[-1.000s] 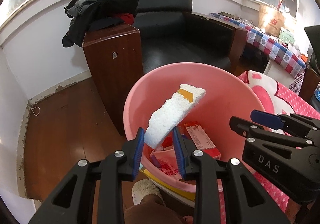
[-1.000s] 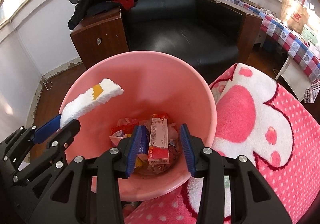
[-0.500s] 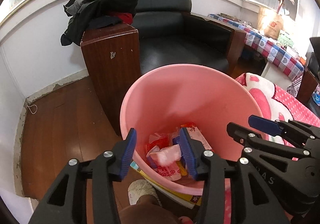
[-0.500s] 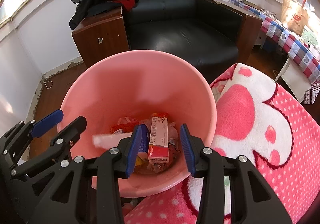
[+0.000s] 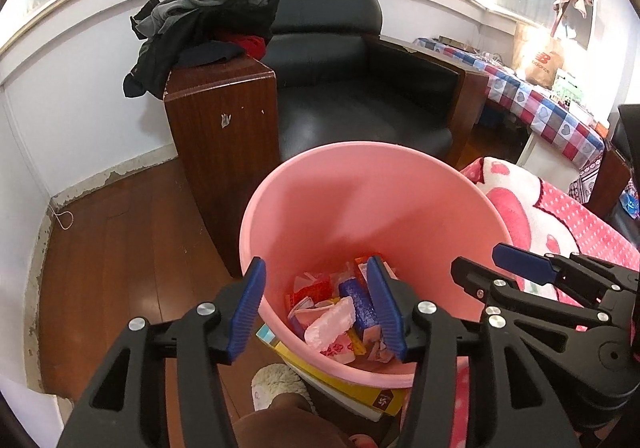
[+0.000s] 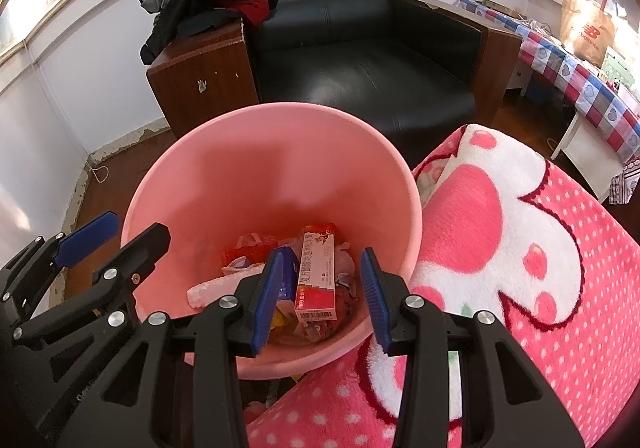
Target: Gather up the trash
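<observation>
A pink plastic bin [image 5: 360,192] [image 6: 256,152] stands on the floor and holds several wrappers and cartons, among them a red and white carton [image 6: 318,272]. A white foam piece [image 6: 216,286] [image 5: 332,322] lies at the bin's bottom. My left gripper [image 5: 316,308] is open and empty over the bin's near rim. My right gripper [image 6: 322,300] is open and empty above the bin, at its right side. Each gripper shows in the other's view, the right one [image 5: 496,268] and the left one [image 6: 116,236].
A pink and white dotted blanket [image 6: 520,248] lies to the right of the bin. A wooden-sided black leather armchair [image 5: 352,96] with dark clothes [image 5: 200,20] on its arm stands behind. A checked-cloth table [image 5: 540,108] is at the far right. A yellow box [image 5: 340,380] lies under the bin.
My left gripper opened and let go of the white foam piece, which fell into the pink bin. The right gripper stayed open over the bin.
</observation>
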Demonstrator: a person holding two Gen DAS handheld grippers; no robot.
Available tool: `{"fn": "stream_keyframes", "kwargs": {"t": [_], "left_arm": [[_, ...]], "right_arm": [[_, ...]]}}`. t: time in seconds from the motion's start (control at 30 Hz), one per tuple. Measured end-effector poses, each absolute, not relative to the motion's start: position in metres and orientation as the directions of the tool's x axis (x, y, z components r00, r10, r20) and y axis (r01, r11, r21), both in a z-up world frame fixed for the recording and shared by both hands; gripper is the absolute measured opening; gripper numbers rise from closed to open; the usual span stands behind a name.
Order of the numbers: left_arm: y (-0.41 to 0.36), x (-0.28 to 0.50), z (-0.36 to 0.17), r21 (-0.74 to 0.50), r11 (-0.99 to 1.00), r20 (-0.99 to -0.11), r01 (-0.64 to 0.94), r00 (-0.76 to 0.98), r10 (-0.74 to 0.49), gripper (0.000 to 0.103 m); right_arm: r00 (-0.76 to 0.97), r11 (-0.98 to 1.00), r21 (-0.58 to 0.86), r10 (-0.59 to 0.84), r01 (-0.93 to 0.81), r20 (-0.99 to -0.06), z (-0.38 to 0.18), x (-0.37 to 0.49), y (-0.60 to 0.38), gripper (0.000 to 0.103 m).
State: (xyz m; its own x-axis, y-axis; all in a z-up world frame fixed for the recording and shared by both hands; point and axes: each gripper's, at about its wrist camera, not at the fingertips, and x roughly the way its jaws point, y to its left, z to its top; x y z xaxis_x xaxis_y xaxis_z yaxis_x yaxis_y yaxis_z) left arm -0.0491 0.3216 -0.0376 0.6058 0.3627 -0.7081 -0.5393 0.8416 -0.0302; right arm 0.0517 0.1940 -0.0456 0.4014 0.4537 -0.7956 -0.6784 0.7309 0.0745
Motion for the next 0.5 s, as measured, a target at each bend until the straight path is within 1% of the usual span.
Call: {"fn": "stream_keyframes", "kwargs": {"t": [0.13,0.37,0.5], "left_arm": [[0.321,-0.052,-0.034,-0.039,0.840,-0.700,-0.541,0.615,0.363,0.058],[0.320,-0.054,-0.030,-0.059,0.838,-0.693,-0.543,0.627,0.357,0.061],[0.321,-0.056,-0.027,-0.076,0.833,-0.684,-0.548,0.636,0.356,0.066]], "right_arm": [[0.403,0.728,0.092,0.474,-0.679,-0.783,-0.041,0.050,0.188,0.041],[0.416,0.720,0.109,0.509,-0.685,-0.753,-0.031,0.046,0.179,0.041],[0.418,0.714,0.128,0.536,-0.689,-0.733,-0.026,0.044,0.173,0.041]]}}
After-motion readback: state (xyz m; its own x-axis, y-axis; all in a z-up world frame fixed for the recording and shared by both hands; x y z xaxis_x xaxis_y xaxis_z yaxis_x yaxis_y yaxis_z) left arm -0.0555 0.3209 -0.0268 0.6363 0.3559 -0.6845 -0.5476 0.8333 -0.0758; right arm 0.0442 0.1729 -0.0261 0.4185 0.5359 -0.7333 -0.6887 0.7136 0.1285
